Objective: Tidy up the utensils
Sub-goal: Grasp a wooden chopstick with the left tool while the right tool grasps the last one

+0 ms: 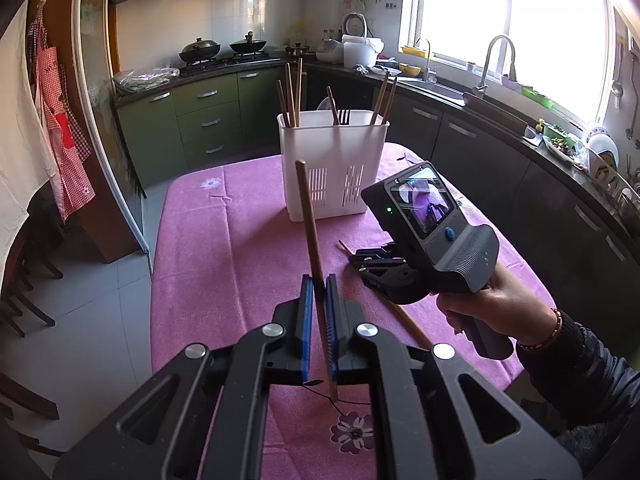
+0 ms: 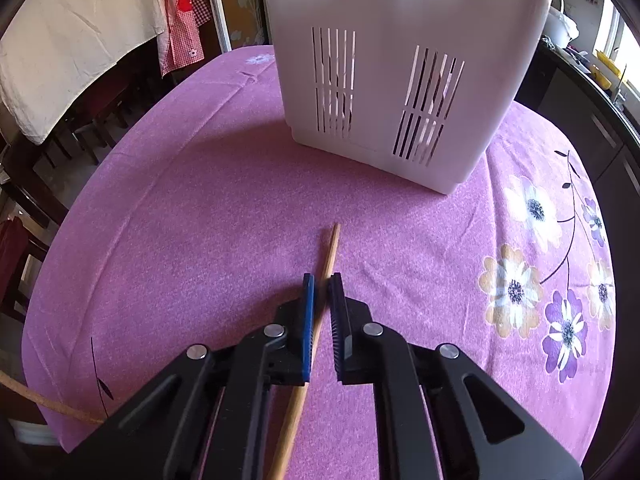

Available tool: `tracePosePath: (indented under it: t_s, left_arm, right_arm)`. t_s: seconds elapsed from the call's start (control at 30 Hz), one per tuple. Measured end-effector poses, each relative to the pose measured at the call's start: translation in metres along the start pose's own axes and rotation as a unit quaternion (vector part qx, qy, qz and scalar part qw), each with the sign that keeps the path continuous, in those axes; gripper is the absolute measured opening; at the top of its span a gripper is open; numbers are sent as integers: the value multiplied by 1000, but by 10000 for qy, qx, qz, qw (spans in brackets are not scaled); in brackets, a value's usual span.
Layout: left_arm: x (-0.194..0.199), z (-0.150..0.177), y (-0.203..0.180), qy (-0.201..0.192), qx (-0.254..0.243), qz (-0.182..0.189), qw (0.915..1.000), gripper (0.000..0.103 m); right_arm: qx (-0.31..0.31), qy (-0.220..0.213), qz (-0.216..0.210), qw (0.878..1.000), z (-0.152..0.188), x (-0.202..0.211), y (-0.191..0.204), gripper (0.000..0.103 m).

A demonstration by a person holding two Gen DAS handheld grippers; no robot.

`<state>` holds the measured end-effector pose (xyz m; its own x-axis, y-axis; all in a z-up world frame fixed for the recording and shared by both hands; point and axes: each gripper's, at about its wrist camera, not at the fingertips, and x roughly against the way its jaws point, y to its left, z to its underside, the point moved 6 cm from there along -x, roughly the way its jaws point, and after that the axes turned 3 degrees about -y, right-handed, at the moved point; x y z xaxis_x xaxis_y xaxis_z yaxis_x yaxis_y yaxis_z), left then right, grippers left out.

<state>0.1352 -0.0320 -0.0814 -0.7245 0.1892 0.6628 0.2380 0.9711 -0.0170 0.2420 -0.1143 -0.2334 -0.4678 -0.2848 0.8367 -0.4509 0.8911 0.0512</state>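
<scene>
My left gripper (image 1: pixel 319 280) is shut on a dark brown chopstick (image 1: pixel 310 224) and holds it upright above the pink tablecloth (image 1: pixel 240 264). A white slotted utensil holder (image 1: pixel 333 164) stands at the table's far side with several chopsticks and a black fork in it. My right gripper (image 2: pixel 322 278) is low over the table, jaws close around a light wooden chopstick (image 2: pixel 326 258) that lies on the cloth. The jaws look nearly closed on it. The right gripper also shows in the left wrist view (image 1: pixel 374 258), with the holder (image 2: pixel 400 72) just ahead of it.
Kitchen counters, a stove with two woks (image 1: pixel 222 48) and a sink (image 1: pixel 432 88) surround the table. Dark chairs (image 1: pixel 24 292) stand to the left. An apron (image 1: pixel 60 120) hangs on the left wall.
</scene>
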Motion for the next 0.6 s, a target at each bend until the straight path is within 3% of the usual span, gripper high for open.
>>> tracePosePath:
  t_s: [0.1, 0.23, 0.43, 0.6]
  left_arm:
    - [0, 0, 1, 11, -3, -25, 10000, 6]
    - [0, 0, 2, 31, 1, -59, 10000, 7]
    - [-1, -2, 1, 38, -14, -74, 10000, 7]
    - [0, -2, -3, 38, -57, -89, 9999, 7]
  right_arm:
    - [-21, -61, -66, 10000, -11, -4, 4, 6]
    - [-176, -517, -231, 9982, -23, 23, -4, 6]
    - [-288, -1576, -424, 9862, -38, 108, -15, 6]
    - [-299, -2373, -503, 9697, -27, 176, -24, 6]
